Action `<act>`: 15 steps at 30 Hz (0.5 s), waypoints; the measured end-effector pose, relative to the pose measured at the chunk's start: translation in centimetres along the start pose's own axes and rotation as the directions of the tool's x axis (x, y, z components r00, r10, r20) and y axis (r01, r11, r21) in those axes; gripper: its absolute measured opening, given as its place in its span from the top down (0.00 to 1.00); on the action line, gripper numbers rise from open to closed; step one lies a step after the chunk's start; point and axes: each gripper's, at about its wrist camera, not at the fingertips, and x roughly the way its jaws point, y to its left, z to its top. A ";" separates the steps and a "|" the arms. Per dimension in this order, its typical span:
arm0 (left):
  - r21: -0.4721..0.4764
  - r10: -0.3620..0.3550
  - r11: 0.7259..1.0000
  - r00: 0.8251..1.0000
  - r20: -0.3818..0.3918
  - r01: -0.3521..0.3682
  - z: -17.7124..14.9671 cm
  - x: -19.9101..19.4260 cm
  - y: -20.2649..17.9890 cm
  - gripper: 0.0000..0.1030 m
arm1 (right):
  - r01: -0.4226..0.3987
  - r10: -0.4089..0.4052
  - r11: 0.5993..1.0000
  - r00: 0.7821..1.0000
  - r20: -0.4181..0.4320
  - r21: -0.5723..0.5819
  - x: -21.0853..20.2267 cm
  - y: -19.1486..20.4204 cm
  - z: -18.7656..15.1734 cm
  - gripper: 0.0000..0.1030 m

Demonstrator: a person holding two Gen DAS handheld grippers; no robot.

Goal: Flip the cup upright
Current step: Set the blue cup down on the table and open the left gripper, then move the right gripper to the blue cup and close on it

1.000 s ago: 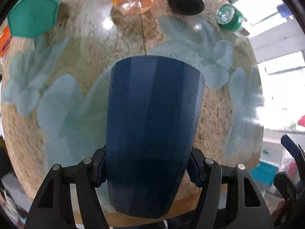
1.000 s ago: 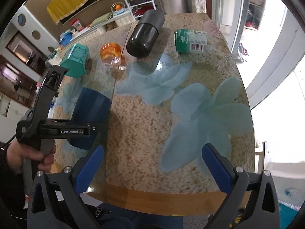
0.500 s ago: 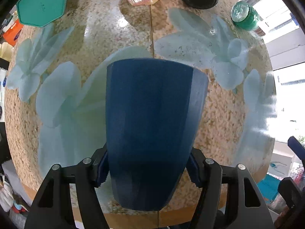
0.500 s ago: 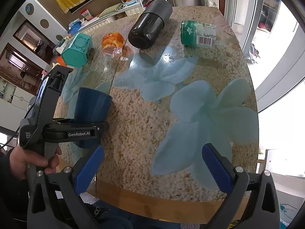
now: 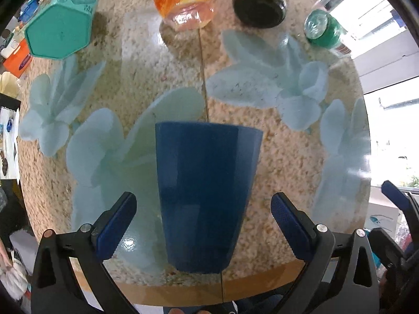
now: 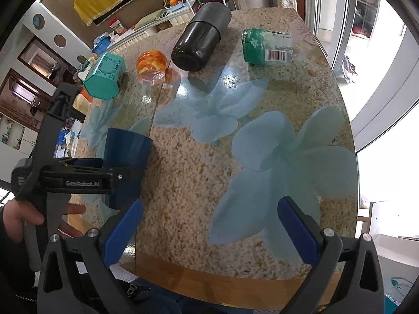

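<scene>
Tabletop [image 5: 275,183] bears blue cup [image 5: 207,196], seemingly upright.

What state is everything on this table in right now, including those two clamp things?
Blue cup: upright, wide end up, released.
Left hand-held gripper: open around the cup, not touching.
Right hand-held gripper: open, empty.
Black bottle: on its side.
Green can: on its side.
Orange cup: tipped over.
Teal box: tipped over.

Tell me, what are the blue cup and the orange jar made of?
The blue cup looks like opaque plastic with a smooth semi-gloss finish: soft window reflections, faint facets. The orange jar seems clear tinted plastic or glass; light passes through it, and it glints sharply.
</scene>
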 end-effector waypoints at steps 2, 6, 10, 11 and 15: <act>0.014 0.002 1.000 1.000 -0.004 -0.002 -0.1 -0.8 0.0 0.00 | -0.001 0.001 1.000 1.000 0.005 0.002 -0.1 0.1 0.1 0.00; 0.040 0.024 0.999 1.000 -0.008 -0.024 -0.7 -2.3 0.7 0.00 | -0.005 0.004 1.000 1.000 0.021 0.013 -0.5 0.2 0.3 0.00; 0.039 0.038 0.999 0.999 -0.007 -0.038 -1.1 -4.1 3.2 0.00 | -0.014 0.013 0.999 0.999 0.034 0.030 -0.7 0.6 0.8 0.00; 0.039 0.038 0.999 0.999 -0.005 -0.038 -0.8 -4.7 3.9 0.00 | -0.018 0.016 0.999 0.999 0.038 0.038 -0.7 0.8 1.0 0.00; 0.063 0.045 0.997 0.999 0.015 -0.046 -1.2 -6.3 5.9 0.00 | -0.025 0.022 0.999 0.999 0.047 0.048 -0.5 2.4 1.7 0.00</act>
